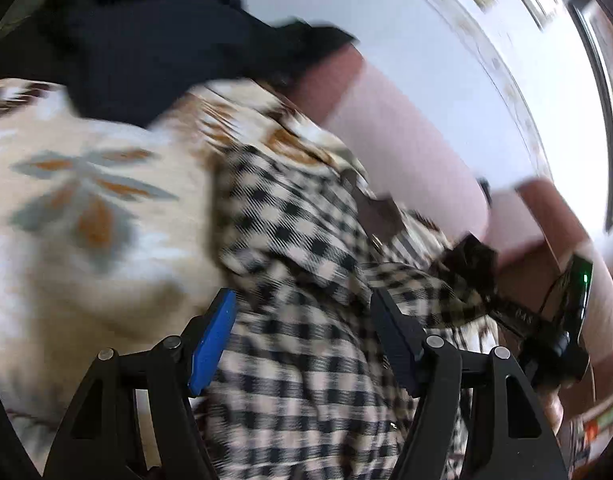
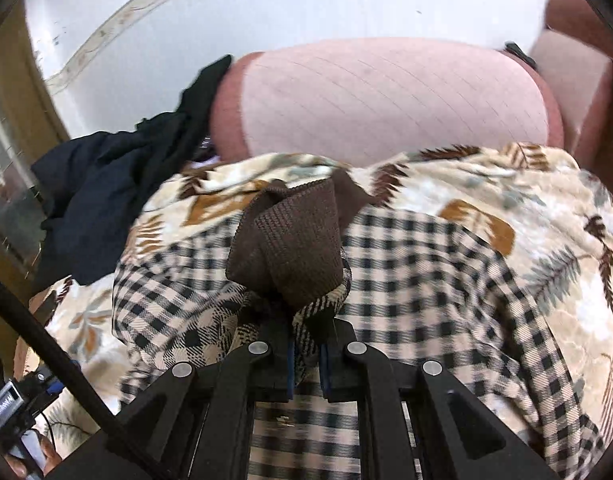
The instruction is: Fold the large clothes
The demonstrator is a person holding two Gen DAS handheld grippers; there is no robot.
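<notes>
on the leaf-print blanket (image 2: 486,184), a rumpled checked shirt (image 2: 418,264) with brown collar (image 2: 302,248).

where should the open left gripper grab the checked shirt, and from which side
Probably the rumpled fold of the checked shirt just ahead of the left gripper, approached straight forward and down. The cloth stands up in a ridge there, so open fingers can straddle it. The right gripper already pinches the edge by the brown collar.

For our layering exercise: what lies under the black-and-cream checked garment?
The checked garment lies on a cream leaf-patterned blanket, visible around its edges. Whatever is beneath the garment's middle is covered. The right gripper pinches its edge.
</notes>
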